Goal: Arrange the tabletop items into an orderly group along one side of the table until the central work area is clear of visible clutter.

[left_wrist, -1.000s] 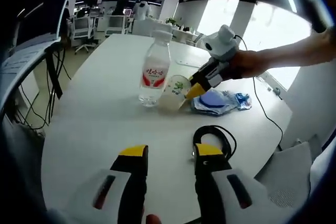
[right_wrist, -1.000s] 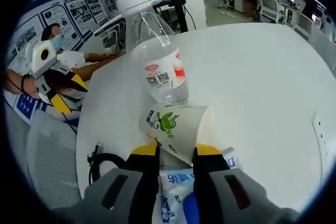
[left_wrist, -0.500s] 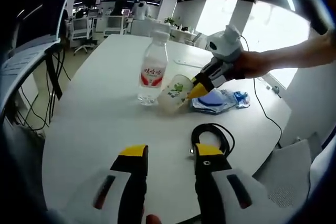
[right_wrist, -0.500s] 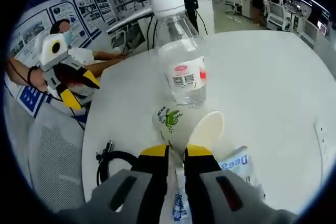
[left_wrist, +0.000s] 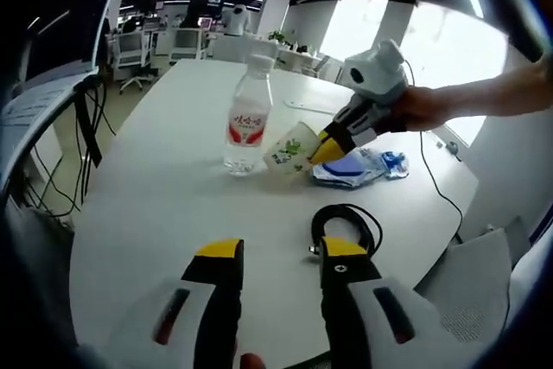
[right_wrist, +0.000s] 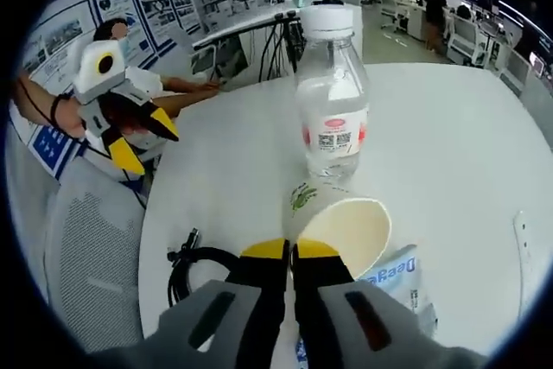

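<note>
A clear water bottle (left_wrist: 244, 118) with a red label and white cap stands upright on the white table (left_wrist: 155, 187). Just beside it, a paper cup (left_wrist: 289, 149) with a green print hangs tilted, and my right gripper (left_wrist: 322, 148) is shut on its rim. In the right gripper view the cup (right_wrist: 341, 226) opens toward the camera, its wall pinched at my right gripper (right_wrist: 289, 251), with the bottle (right_wrist: 333, 118) right behind. My left gripper (left_wrist: 278, 252) is open over the near table edge with nothing in it, and in the right gripper view my left gripper (right_wrist: 151, 146) is off to the left.
A coiled black cable (left_wrist: 346, 224) lies in front of my left jaws. A blue and white packet (left_wrist: 356, 167) lies under the right gripper. A white flat strip (right_wrist: 523, 231) lies at the table's right. Office desks and chairs stand beyond the far edge.
My right jaws have closed from wide apart to tight on the cup's rim, and the cup has lifted and turned its mouth upward. The left gripper has stayed open in place.
</note>
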`<state>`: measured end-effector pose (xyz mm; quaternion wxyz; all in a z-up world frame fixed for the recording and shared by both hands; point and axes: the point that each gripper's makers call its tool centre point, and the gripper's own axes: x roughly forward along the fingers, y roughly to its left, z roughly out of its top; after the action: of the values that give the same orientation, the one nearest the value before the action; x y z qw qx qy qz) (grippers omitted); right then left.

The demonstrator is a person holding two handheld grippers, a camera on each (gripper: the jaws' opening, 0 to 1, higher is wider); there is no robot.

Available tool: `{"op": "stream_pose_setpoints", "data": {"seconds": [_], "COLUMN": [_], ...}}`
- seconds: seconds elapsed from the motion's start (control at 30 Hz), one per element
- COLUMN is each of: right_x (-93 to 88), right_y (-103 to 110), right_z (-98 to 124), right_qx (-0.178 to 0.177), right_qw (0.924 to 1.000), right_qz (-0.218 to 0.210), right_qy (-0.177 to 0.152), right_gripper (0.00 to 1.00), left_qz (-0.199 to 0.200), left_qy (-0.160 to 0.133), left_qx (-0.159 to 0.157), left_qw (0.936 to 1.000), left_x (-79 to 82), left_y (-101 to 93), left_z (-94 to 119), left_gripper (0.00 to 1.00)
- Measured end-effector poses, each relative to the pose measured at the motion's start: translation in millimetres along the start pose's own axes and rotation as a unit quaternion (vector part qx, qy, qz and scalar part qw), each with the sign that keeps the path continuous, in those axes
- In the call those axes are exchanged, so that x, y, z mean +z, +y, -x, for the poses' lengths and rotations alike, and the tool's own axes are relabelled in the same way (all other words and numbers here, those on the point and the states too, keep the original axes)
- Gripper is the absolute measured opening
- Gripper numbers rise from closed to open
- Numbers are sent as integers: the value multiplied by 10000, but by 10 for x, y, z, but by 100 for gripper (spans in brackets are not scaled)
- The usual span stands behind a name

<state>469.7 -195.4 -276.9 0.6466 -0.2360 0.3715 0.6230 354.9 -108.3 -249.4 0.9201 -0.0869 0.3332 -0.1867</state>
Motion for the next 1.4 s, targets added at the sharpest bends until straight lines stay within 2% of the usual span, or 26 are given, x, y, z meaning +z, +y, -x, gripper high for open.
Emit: {"op": "stream_pose_setpoints", "data": {"seconds": [0.17, 0.27, 0.4, 0.67, 0.8, 0.97, 1.4], "right_x": [-3, -51, -70, -63, -61, -23, 80], "right_y": [-65, -135, -158, -226, -272, -293, -289], "right_z": [35, 40, 12, -31, -42, -58, -101], "right_qx": [-152, -324, -397, -599, -713, -757, -776], "right_qw": [9994, 9958, 9920, 9775, 9652, 9551, 9564], "right_qz": [247, 711, 996, 1717, 2150, 2469, 2459], "right_qy": [178, 483, 672, 1066, 1311, 1454, 1369], "right_gripper": [0, 0, 0, 0, 0, 0, 3], "left_qz": [-4, -44, -36, -32, -39, 2, 6], "left_qy": [-22, 24, 32, 31, 19, -5, -10], "left_qx": [-23, -46, -69, -77, -66, -53, -39], "left_qw": [10000, 10000, 10000, 10000, 10000, 10000, 10000], "left_x": [3, -25, -41, -43, -33, -28, -26], "left_y": [-18, -34, -56, -63, -50, -37, -13], "left_z": [4, -6, -9, -15, -15, -16, 0], "left_gripper": [34, 34, 34, 34, 34, 34, 34]}}
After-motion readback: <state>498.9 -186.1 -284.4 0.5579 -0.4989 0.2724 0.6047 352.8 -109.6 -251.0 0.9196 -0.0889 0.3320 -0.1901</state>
